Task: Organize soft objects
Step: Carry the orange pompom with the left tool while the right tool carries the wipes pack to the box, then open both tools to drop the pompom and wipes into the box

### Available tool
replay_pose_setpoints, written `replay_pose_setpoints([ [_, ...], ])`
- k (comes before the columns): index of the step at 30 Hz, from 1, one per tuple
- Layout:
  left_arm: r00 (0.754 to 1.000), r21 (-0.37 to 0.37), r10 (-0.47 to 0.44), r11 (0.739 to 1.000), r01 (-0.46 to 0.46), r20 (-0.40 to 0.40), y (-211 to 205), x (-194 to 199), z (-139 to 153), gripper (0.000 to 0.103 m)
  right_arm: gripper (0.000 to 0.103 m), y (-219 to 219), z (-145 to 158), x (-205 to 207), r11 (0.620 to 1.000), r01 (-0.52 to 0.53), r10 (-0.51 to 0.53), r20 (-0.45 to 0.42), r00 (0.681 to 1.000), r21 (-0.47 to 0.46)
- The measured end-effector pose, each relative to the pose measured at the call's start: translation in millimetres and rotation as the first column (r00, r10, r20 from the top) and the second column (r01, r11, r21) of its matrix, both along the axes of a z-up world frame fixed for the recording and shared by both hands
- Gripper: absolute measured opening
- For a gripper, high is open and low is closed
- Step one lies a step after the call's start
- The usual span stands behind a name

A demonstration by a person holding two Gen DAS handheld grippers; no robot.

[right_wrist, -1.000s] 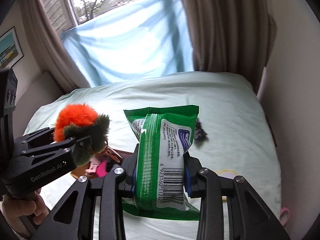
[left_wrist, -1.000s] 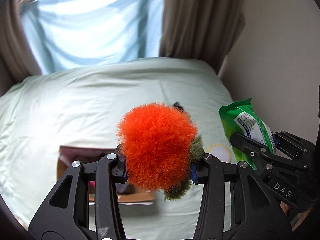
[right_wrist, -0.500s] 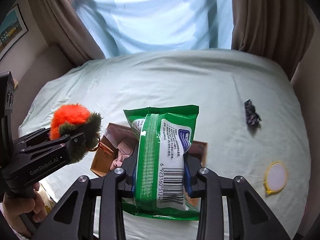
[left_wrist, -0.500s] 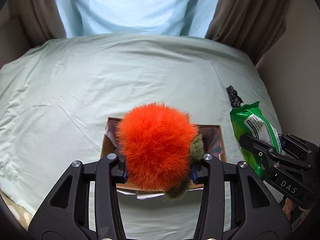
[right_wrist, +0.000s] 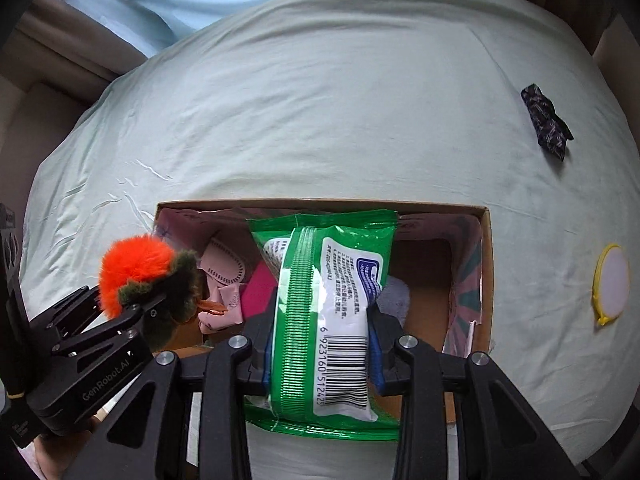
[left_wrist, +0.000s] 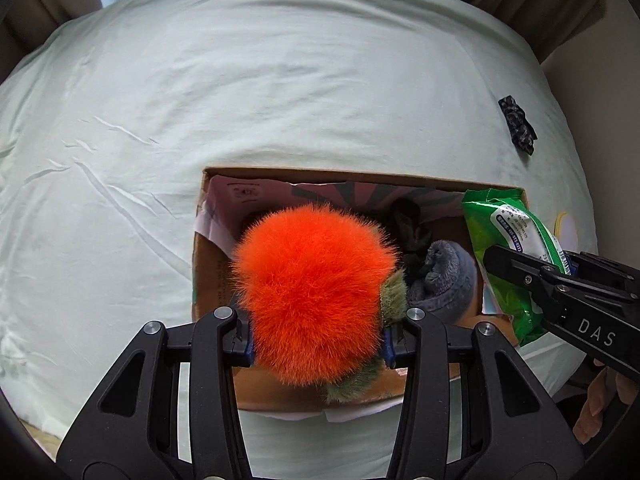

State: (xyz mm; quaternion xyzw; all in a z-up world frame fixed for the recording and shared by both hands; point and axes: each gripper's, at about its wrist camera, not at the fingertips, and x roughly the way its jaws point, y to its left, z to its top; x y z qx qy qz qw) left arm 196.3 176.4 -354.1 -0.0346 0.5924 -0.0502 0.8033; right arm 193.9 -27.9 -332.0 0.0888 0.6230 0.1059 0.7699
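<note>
Over a bed (left_wrist: 280, 80), the left hand-held gripper (left_wrist: 316, 332) clamps an orange pom-pom (left_wrist: 312, 296) and the right hand-held gripper (right_wrist: 320, 344) pinches a green wipes pack (right_wrist: 328, 312), both poised above the open cardboard box (right_wrist: 486, 280). Best lowered inside its walls before letting go. A dark scrunchie (right_wrist: 546, 124) lies beyond at two o'clock.

1. Grippers: two, a left gripper (left_wrist: 316, 334) and a right gripper (right_wrist: 322, 346).
2. Orange fluffy toy (left_wrist: 314, 294): one.
3. Green packet of wipes (right_wrist: 328, 308): one.
4. Cardboard box (right_wrist: 320, 205): one.
5. Pink cloth items (right_wrist: 222, 280) in the box: at least two; exact count unclear.
6. Grey plush item (left_wrist: 444, 280) in the box: one.
7. Dark patterned cloth (right_wrist: 546, 126) on the bed sheet (right_wrist: 320, 100): one.
8. Yellow-rimmed round disc (right_wrist: 611, 285): one.
</note>
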Motion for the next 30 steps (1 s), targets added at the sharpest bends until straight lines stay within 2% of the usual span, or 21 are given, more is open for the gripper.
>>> replay_pose_setpoints([
  [4,0.999,0.024,-0.031,0.999,0.032,-0.041,-13,14,-14,0.040,0.032,-3,-11,8,0.998,-0.004,0.002,-0.039,0.999,-0.059],
  [8,0.993,0.013,-0.072,0.997,0.074,-0.091,-27,23,-29,0.040,0.032,-11,-23,17,0.999,0.023,-0.026,-0.100,0.995,-0.024],
  [10,0.988,0.007,-0.097,0.995,0.099,-0.116,-34,25,-36,0.054,0.034,-11,-29,23,0.999,0.027,-0.032,-0.128,0.991,-0.038],
  [11,0.987,0.014,-0.108,0.994,0.110,-0.119,-37,23,-36,0.083,0.040,-12,-33,26,0.999,0.028,-0.033,-0.134,0.990,-0.043],
  [12,0.986,0.023,-0.120,0.992,0.124,-0.116,-40,21,-36,0.102,0.060,-12,-35,27,0.999,0.027,-0.032,-0.132,0.991,-0.035],
  [13,0.985,0.031,-0.130,0.990,0.135,-0.115,-41,18,-35,0.103,0.088,-13,-35,28,0.999,0.026,-0.029,-0.124,0.992,-0.029],
  [14,0.985,0.038,-0.134,0.990,0.139,-0.105,-41,15,-34,0.103,0.099,-13,-34,28,0.999,0.025,-0.028,-0.114,0.993,-0.032],
  [15,0.984,0.043,-0.141,0.988,0.147,-0.108,-41,13,-34,0.103,0.103,-13,-32,28,0.999,0.022,-0.025,-0.104,0.994,-0.034],
  [21,0.981,0.042,-0.151,0.987,0.157,-0.125,-38,6,-33,0.103,0.103,-11,-29,26,0.999,0.014,-0.018,-0.100,0.995,-0.037],
  [30,0.990,0.033,-0.117,0.992,0.120,-0.082,-25,-6,-8,0.103,0.103,-11,-6,11,0.999,0.014,-0.016,-0.046,0.999,-0.041],
])
